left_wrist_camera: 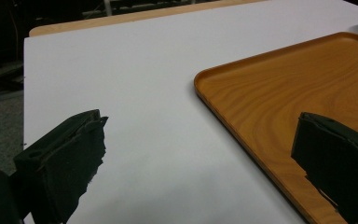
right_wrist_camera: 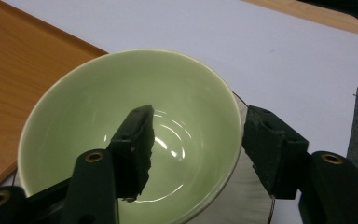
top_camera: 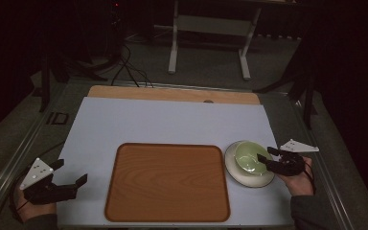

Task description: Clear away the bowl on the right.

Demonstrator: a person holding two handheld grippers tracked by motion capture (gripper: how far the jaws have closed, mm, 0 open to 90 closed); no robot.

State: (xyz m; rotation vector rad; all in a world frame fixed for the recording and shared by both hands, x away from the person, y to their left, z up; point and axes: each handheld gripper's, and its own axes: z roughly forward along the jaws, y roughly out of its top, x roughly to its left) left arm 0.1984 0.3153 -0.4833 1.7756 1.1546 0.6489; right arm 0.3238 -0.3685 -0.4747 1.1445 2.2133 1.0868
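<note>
Bowl (right_wrist_camera: 121,135) seated on saucer (top_camera: 235,171), just right of tray (top_camera: 167,211), not yet lifted. Right gripper (right_wrist_camera: 198,133) straddling bowl rim, pads not yet pressed. Left gripper (left_wrist_camera: 198,154) held open, empty, left of tray. Tray seen bare; transfer judged outstanding.

Pale green bowl (right_wrist_camera: 121,116), white plate (top_camera: 235,171)

We hold two black grippers: our left gripper (top_camera: 67,173) and right gripper (top_camera: 264,158) each carry a grey three-cornered plate dotted with small white marks. Their jaws are blocky, faced with rough dark pads (right_wrist_camera: 137,137), pinned by brass-ringed screws. Dark cables trail back; our sleeves are dark grey
</note>
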